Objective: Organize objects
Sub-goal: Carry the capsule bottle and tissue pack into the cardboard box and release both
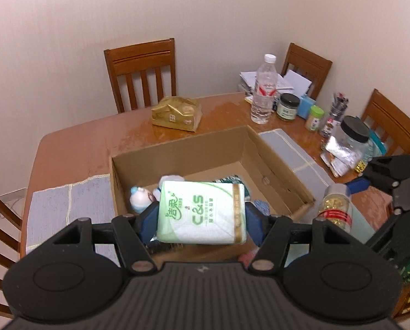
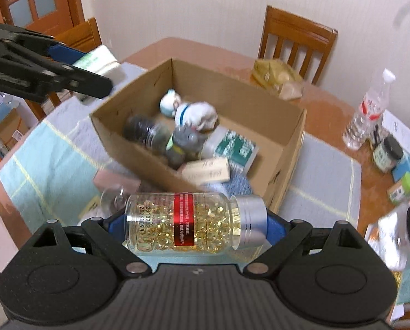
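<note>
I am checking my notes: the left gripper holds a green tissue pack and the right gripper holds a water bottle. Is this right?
Not quite. The right gripper holds a capsule bottle with a silver cap, as the right wrist view shows. The left gripper does hold the green tissue pack.

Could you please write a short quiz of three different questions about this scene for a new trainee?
1. True or false: the left gripper holds the green and white soft tissue pack between its blue pads.
2. Multiple choice: how does the clear plastic bottle of golden capsules with the silver cap lie in the right gripper? A) upright B) sideways, clamped end to end C) upside down
3. Fill in: the white animal figurine lies inside the open brown ______ box.

Key: 1 true; 2 B; 3 cardboard.
</note>
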The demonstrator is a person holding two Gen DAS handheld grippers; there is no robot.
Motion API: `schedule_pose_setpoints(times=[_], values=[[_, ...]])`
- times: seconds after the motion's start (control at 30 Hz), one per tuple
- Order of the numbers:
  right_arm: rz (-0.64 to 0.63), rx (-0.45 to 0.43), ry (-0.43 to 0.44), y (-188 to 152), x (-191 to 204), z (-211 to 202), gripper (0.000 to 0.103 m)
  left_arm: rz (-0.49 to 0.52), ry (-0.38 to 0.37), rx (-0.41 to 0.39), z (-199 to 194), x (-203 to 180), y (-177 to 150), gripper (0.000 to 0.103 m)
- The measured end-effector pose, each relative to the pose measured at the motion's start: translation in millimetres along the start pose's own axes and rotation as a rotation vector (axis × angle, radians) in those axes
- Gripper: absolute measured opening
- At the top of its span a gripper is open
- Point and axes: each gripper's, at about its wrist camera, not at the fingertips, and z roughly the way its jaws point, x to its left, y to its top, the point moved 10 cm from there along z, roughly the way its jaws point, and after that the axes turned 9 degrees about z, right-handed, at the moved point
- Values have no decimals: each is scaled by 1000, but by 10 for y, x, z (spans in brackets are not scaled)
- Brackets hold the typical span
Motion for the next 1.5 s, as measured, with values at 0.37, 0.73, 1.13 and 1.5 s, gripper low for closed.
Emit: schedule_pose_setpoints(times=[0.37,0.73,1.13,1.5], values=[[28,-56,24,565,-181,58,96,-151,92,103,307,276,-280,99],[16,-47,-12,1066,-387,510,96,-291,175,90,257,570,-496,99],[48,-62,-63,1458,-557,991,103,-417,193,140,283,789,-772,99],[20,-60,-96,1239,-495,756,103,-406,192,154,186,703,-822,99]])
